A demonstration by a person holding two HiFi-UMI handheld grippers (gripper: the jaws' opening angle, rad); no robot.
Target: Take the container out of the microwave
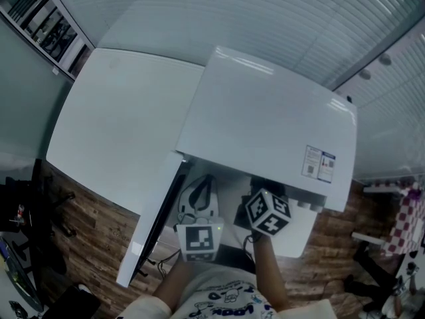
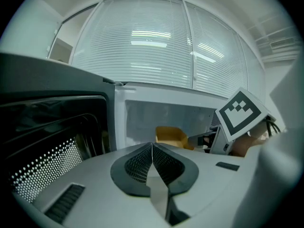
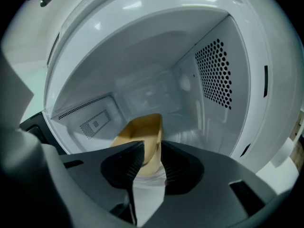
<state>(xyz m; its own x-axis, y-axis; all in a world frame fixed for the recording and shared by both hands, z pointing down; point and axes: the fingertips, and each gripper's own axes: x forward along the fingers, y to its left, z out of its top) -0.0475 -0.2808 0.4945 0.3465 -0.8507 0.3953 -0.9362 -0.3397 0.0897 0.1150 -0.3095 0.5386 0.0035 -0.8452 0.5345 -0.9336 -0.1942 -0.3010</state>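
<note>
White blinds back a white microwave (image 1: 265, 118), its door (image 1: 151, 226) open at 7 o'clock. Inside the cavity the right gripper (image 3: 149, 150) pinches the yellow container (image 3: 142, 129) by its wall, so only the withdrawal remains. The left gripper (image 2: 152, 150) sits empty outside, jaws pressed together.

The white table (image 1: 113, 131) bears the open microwave (image 1: 265, 125).
</note>
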